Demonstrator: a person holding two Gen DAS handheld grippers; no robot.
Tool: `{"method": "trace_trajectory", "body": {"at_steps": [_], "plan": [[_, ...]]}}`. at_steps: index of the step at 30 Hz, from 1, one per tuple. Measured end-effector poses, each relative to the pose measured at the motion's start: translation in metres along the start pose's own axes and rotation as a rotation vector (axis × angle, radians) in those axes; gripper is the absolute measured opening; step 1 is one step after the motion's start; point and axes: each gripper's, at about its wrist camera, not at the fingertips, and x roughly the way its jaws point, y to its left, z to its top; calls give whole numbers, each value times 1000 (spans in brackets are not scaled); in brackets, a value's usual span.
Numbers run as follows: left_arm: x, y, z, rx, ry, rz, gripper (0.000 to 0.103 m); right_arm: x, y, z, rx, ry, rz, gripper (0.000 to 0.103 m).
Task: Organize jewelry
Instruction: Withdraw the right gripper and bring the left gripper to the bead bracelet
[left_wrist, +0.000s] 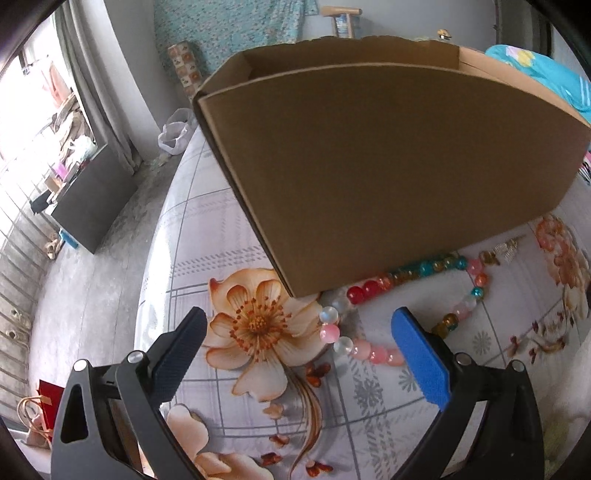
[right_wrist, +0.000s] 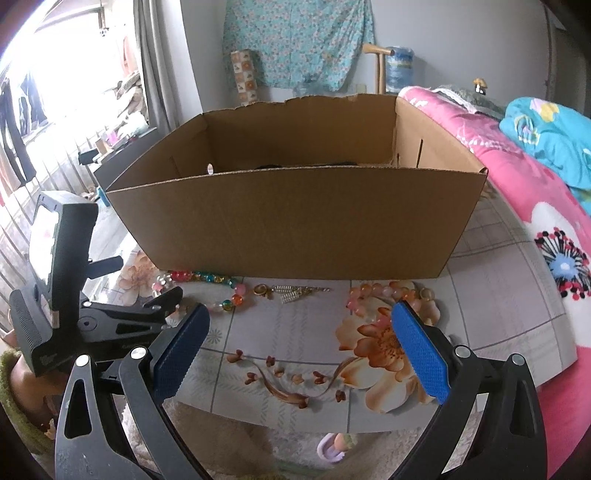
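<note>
Now one cardboard box (right_wrist: 295, 221), two bead strings (left_wrist: 369, 350) (right_wrist: 388, 291), left claw (left_wrist: 299, 332) wide, right claw (right_wrist: 301, 325) wide, both empty

we are in a home bedroom: a bed under a floral sheet (right_wrist: 295, 332), a pink quilt (right_wrist: 517, 206) and a turquoise blanket (right_wrist: 546, 136) heaped at one side, a flowered cloth (right_wrist: 295, 44) hanging on the wall, curtains (left_wrist: 96, 85) by a bright window with laundry outside.
</note>
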Motion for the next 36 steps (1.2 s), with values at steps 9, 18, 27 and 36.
{"method": "trace_trajectory", "body": {"at_steps": [9, 18, 27, 36], "plan": [[-12, -7, -20, 2, 2, -18, 98, 0, 2, 0, 6, 6, 7, 95], [-26, -12, -14, 38, 0, -23, 98, 0, 1, -2, 11, 9, 10, 95], [-36, -15, -24, 61, 3, -45, 98, 1, 2, -3, 13, 11, 18, 95], [-46, -12, -41, 64, 9, -76, 98, 2, 3, -4, 16, 20, 30, 95]]}}
